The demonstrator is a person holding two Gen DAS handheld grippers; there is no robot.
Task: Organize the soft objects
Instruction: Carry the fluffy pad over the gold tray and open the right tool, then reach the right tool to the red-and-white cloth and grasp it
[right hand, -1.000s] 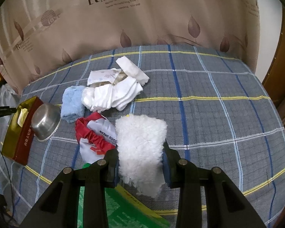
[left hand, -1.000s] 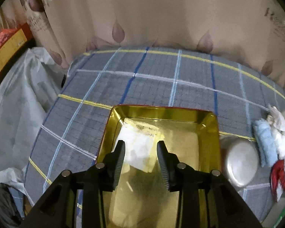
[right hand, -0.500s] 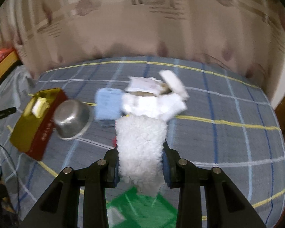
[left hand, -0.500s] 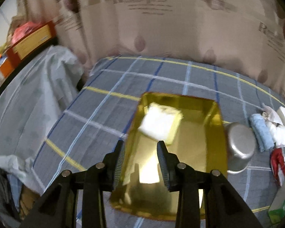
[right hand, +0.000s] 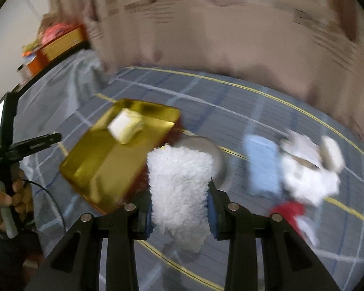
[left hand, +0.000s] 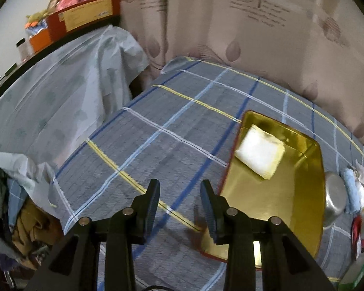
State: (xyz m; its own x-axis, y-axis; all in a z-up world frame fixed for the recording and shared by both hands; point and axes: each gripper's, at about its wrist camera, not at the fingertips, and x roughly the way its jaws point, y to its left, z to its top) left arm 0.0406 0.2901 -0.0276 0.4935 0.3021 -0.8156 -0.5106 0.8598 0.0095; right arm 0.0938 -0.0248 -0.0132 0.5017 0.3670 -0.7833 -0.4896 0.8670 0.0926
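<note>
My right gripper is shut on a fluffy white cloth, which hangs between its pads above the plaid bedspread. Just to its left lies the gold tin, with a folded white pad inside. My left gripper stands open with nothing between its fingers, over bare bedspread left of the gold tin; the white pad rests in the tin's far end. A pile of soft things lies at the right: a light blue towel, white cloths and a red cloth.
A steel bowl sits against the tin's right side, also seen as the bowl behind the held cloth. A beige curtain hangs behind the bed. A hand holds the other gripper's handle at the left. Covered furniture stands left of the bed.
My right gripper has swung left with the fluffy cloth, from beside the pile toward the tin. My left gripper has drawn off the tin to the left, over the bedspread.
</note>
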